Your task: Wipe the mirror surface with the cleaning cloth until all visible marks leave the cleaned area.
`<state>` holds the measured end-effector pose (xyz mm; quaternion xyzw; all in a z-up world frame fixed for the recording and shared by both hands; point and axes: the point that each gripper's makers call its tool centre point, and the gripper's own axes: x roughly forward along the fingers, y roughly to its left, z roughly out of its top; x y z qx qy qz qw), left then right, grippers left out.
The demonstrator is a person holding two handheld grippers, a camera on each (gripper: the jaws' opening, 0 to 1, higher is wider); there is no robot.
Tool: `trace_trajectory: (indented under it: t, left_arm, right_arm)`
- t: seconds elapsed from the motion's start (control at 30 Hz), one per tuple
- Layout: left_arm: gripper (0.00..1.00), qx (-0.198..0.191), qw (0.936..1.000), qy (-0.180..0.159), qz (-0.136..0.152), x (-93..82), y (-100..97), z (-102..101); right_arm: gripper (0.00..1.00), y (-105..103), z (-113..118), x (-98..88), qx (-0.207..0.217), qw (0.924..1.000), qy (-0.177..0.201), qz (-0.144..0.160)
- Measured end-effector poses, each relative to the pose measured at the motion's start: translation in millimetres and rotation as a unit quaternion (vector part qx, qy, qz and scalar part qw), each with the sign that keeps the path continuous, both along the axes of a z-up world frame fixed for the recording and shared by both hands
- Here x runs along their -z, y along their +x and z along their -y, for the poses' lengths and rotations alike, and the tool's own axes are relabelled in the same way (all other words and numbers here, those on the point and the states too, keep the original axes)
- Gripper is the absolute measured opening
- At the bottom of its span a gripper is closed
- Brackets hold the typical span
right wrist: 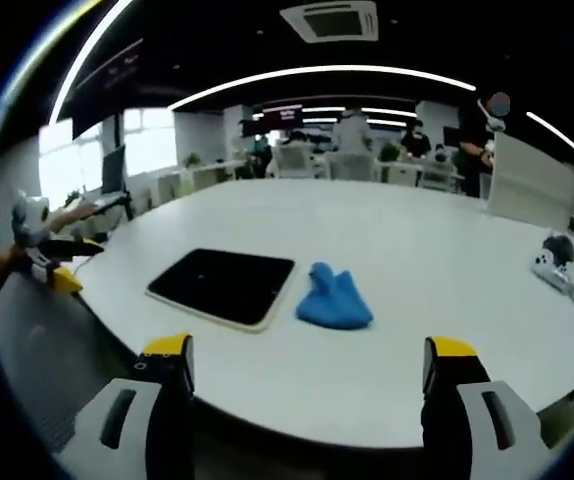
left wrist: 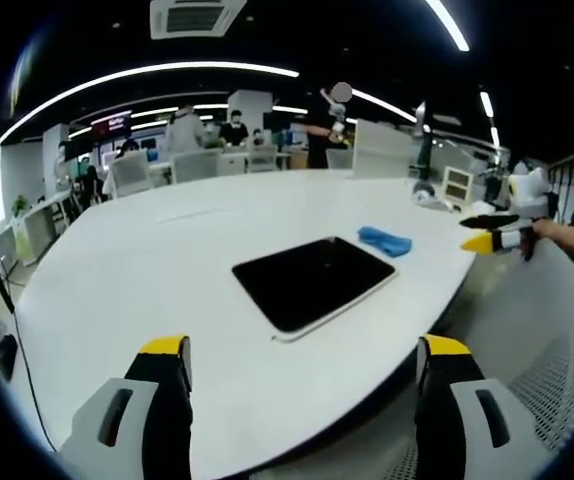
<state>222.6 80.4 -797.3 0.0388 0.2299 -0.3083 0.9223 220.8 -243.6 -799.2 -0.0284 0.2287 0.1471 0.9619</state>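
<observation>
Both claws wide, empty: left claw [left wrist: 302, 365], right claw [right wrist: 307, 365]. Blue cleaning cloth [right wrist: 333, 296] lies bunched on the white desk [right wrist: 437, 270], just beside the flat mirror [right wrist: 224, 285]. Cloth looks soft, light: pinch its raised fold. Mirror rigid, likely fragile, may slide.

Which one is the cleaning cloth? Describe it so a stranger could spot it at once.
Start at the big white table and find the dark, flat rectangular mirror lying near its edge. The cleaning cloth sits crumpled on the table just beside the mirror. It is the soft, bright blue lump, unlike the flat black mirror.
</observation>
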Motion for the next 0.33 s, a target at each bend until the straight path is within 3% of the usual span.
trace_trajectory:
  t: [0.33]
  left_arm:
    - [0.94,-0.002,1.0,-0.002,0.0,-0.2,0.7,-0.2]
  right_arm:
    - [0.92,0.5,-0.7,8.3,-0.02,0.9997,-0.01,-0.014]
